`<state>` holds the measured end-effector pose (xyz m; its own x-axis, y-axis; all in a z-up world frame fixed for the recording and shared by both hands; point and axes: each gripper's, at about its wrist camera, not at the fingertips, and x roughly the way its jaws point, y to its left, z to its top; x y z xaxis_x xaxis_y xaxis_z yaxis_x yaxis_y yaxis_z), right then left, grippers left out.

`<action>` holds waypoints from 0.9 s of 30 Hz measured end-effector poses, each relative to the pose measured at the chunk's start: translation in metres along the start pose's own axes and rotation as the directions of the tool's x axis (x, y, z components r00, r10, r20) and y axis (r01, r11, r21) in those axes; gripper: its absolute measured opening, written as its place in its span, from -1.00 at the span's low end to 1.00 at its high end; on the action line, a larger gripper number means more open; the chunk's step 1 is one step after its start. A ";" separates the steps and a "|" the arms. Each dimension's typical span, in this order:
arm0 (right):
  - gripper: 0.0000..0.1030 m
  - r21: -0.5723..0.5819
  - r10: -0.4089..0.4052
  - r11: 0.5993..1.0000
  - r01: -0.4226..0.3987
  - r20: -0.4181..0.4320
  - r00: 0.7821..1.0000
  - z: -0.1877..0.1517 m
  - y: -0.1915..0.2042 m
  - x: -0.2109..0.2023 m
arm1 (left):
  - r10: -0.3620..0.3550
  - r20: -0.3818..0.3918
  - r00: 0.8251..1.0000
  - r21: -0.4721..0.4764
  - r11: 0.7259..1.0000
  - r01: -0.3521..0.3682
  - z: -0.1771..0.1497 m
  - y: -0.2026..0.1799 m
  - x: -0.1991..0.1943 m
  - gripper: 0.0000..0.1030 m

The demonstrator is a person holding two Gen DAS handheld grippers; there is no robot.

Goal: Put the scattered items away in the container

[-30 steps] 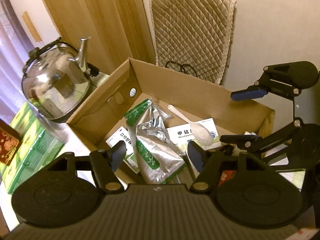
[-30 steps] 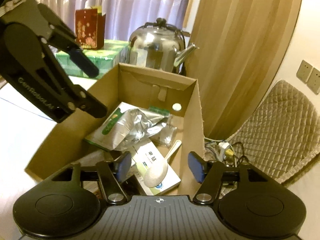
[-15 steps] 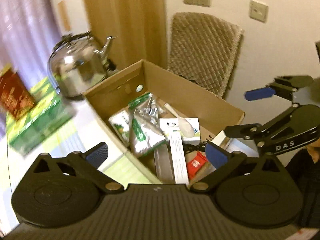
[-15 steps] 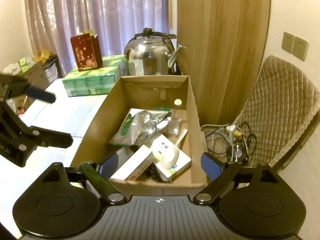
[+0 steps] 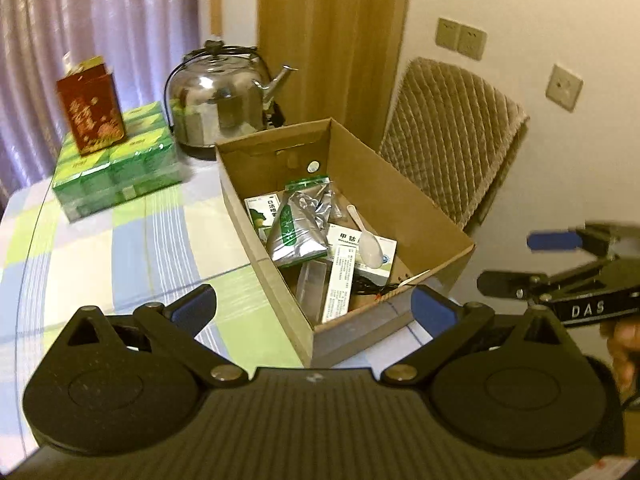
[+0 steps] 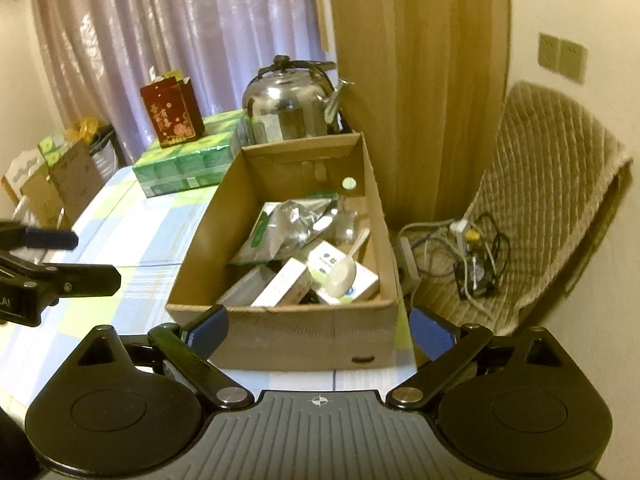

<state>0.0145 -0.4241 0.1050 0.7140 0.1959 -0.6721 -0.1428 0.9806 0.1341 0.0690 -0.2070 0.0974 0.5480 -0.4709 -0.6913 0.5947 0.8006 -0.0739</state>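
Lit warmly and rather dimly, with a yellow cast over the cream wall [image 5: 500, 8] and daylight glowing pale violet through the sheer lilac curtain [image 6: 160, 40]. Glared brightly on the shiny domed steel kettle [image 5: 218, 96], shadowed softly inside the open brown cardboard box [image 6: 372, 220] and under the black two-finger left gripper [image 5: 314, 308]. Bent strongly at the fisheye edges with dark vignetted corners, smeared by motion on the red gold-printed gift bag [image 5: 90, 110] and the black right gripper [image 5: 554, 258] in the left view, grainy throughout.
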 end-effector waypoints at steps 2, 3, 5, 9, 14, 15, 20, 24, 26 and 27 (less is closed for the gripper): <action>0.86 0.030 0.006 1.000 -0.006 -0.002 1.000 -0.004 -0.002 -0.005 | -0.003 -0.006 1.000 -0.039 0.999 0.003 -0.004 0.001 -0.003 0.98; 0.87 0.043 0.007 0.999 -0.007 -0.003 1.000 -0.006 -0.002 -0.007 | 0.003 -0.010 1.000 -0.052 0.999 -0.004 -0.006 0.000 -0.004 0.98; 0.89 0.061 0.007 0.998 -0.006 -0.002 1.000 -0.009 -0.002 -0.010 | 0.024 -0.011 1.000 -0.061 0.998 -0.024 -0.011 -0.001 -0.006 0.98; 0.90 0.104 -0.002 0.995 0.002 0.000 1.000 -0.015 -0.002 -0.013 | 0.045 -0.021 0.999 -0.119 0.992 -0.048 -0.022 -0.001 -0.005 0.98; 0.90 0.088 -0.003 0.996 0.003 -0.008 1.000 -0.018 0.002 -0.019 | 0.059 -0.046 0.997 -0.133 0.989 -0.065 -0.033 -0.004 -0.001 0.98; 0.91 0.084 -0.006 0.996 0.007 -0.006 1.000 -0.019 0.003 -0.021 | 0.063 -0.049 0.997 -0.137 0.988 -0.069 -0.036 -0.004 -0.001 0.98; 0.92 0.086 -0.004 0.996 0.005 -0.005 1.000 -0.021 0.005 -0.028 | 0.063 -0.052 0.997 -0.163 0.984 -0.070 -0.046 -0.009 0.000 0.98; 0.93 0.041 -0.027 0.999 0.027 -0.007 1.000 -0.023 0.011 -0.031 | 0.054 -0.054 0.997 -0.172 0.983 -0.062 -0.051 -0.013 -0.001 0.98; 0.94 0.033 -0.034 0.999 0.034 -0.010 0.999 -0.024 0.012 -0.031 | 0.054 -0.054 0.997 -0.170 0.983 -0.063 -0.052 -0.016 -0.001 0.98; 0.95 0.033 -0.035 0.999 0.036 -0.012 0.999 -0.025 0.012 -0.031 | 0.054 -0.056 0.997 -0.171 0.983 -0.063 -0.053 -0.016 -0.001 0.98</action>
<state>-0.0262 -0.4184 0.1096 0.7107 0.1612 -0.6848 -0.0947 0.9864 0.1340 0.0281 -0.2002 0.0614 0.5459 -0.4057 -0.7331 0.4496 0.8801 -0.1523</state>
